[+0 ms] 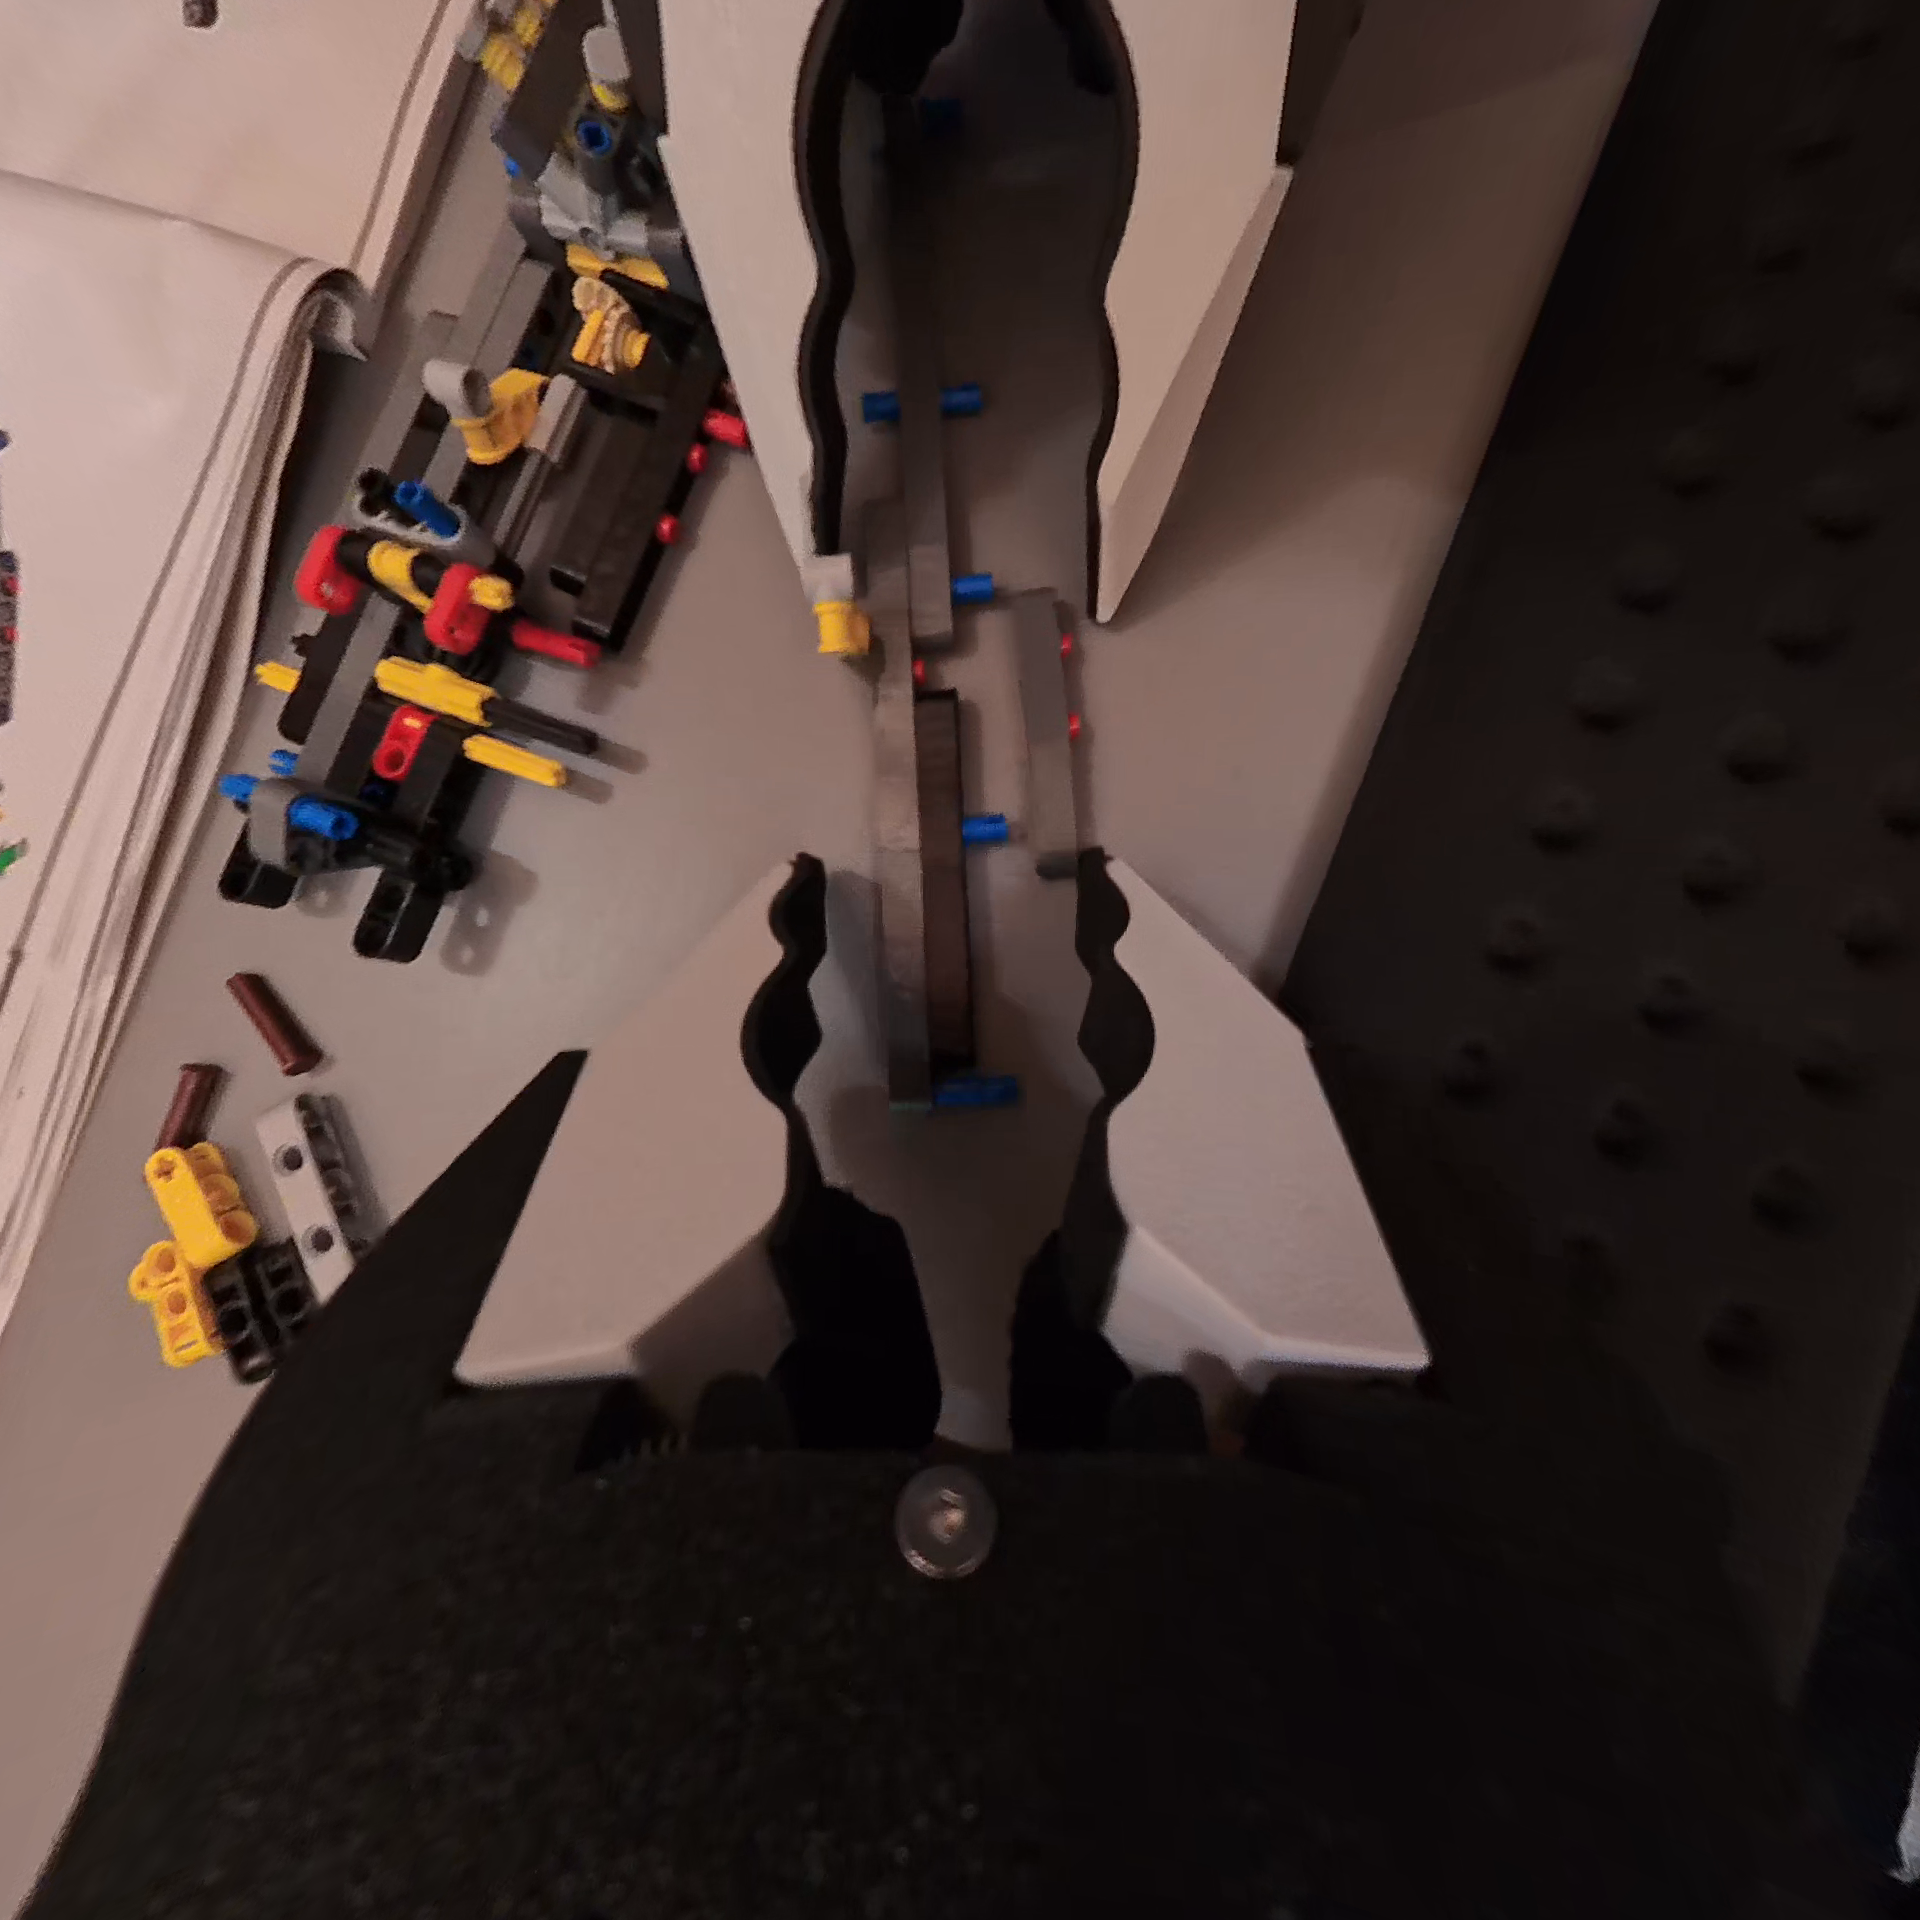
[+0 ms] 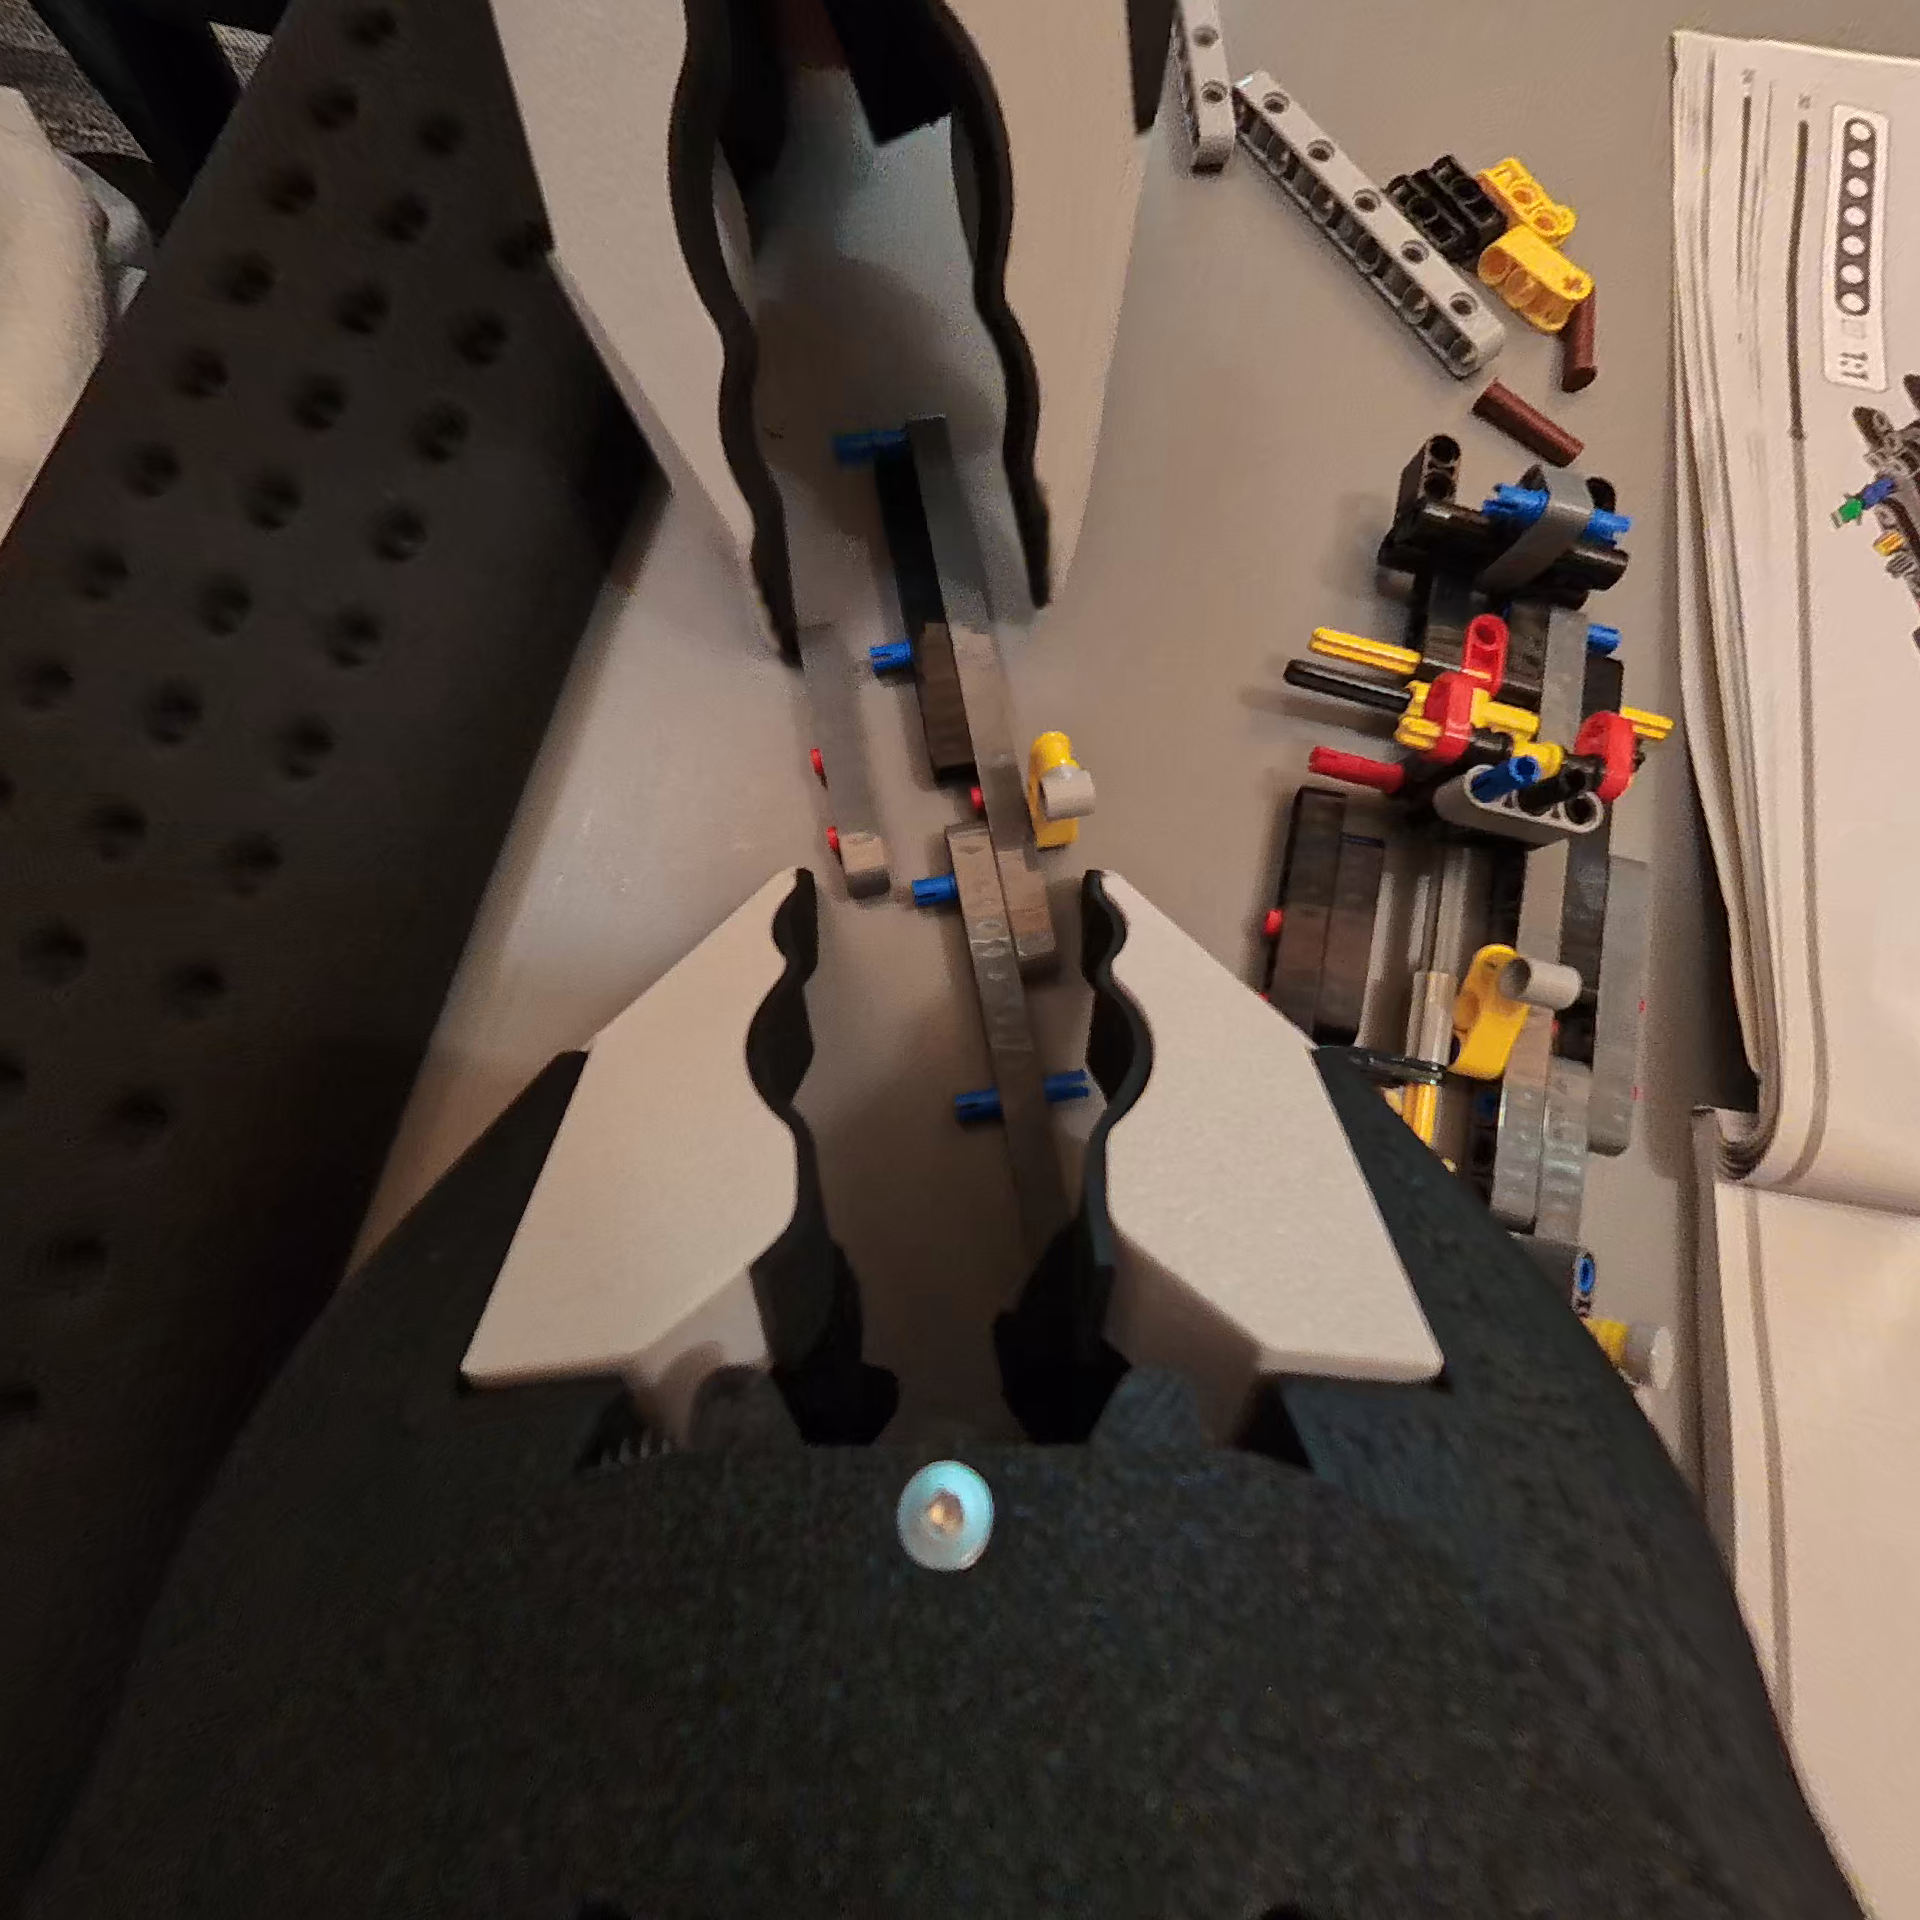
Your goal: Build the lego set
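Lying on the grey table [image 1: 644, 935] between two facing grippers, a long beam subassembly [image 1: 930, 831] with blue pins looks unfinished. Left gripper [image 1: 940, 862] and right gripper [image 2: 945, 883] straddle it, jaws parted, gripping nothing. Beside it: larger chassis [image 2: 1496, 831], loose parts [image 1: 239, 1236], manual [image 2: 1829, 623].

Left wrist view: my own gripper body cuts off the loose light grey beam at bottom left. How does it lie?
Observer: The light grey beam is long with many holes. It lies flat against the black and yellow connectors.
Operator: Anything hidden past it?
Observer: A second light grey beam lies by one end, cut off by the frame's top edge.
Operator: The booklet?
Observer: The booklet lies open, with a beam outline printed on its page.
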`<state>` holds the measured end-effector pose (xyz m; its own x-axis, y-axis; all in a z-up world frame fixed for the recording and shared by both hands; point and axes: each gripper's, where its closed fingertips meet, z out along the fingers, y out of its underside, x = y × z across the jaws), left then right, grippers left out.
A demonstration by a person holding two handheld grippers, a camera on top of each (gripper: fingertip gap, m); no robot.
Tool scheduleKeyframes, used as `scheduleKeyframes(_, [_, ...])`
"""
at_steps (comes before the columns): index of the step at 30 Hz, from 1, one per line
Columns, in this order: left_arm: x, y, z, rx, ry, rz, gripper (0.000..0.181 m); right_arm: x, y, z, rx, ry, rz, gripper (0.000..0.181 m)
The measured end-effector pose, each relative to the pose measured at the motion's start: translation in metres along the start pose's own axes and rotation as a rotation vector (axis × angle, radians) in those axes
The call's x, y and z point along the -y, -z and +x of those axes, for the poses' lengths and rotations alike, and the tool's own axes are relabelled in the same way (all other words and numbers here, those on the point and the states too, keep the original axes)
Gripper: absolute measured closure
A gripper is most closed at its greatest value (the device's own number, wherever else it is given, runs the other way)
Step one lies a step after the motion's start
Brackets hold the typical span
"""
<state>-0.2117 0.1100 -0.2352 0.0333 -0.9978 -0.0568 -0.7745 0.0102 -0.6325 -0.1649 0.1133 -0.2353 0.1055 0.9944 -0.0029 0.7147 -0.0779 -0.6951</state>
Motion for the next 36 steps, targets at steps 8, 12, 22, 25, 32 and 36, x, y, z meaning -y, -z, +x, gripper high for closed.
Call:
scheduleKeyframes(8, [0.003,0.002,-0.007,0.001,0.045,0.046,0.135,0.001,0.0,0.0,0.023,-0.041,0.02,0.132])
scheduleKeyframes(12, [0.004,0.001,-0.006,-0.003,0.048,0.048,0.136,0.001,0.0,0.0,0.014,-0.031,0.017,0.133])
scheduleKeyframes(22, [0.006,0.002,0.005,-0.04,0.036,0.05,0.132,0.0,0.001,0.002,-0.003,-0.02,0.017,0.14])
scheduleKeyframes(25, [0.011,0.005,0.006,-0.04,0.052,0.074,0.131,-0.001,0.001,0.003,-0.006,-0.016,0.017,0.14])
scheduleKeyframes(32, [0.006,-0.005,0.002,-0.022,0.064,0.02,0.137,0.0,0.001,0.003,-0.008,-0.019,0.02,0.142])
scheduleKeyframes(36, [0.009,-0.009,-0.001,-0.031,0.067,0.019,0.149,0.001,0.0,0.003,0.003,-0.034,0.029,0.144])
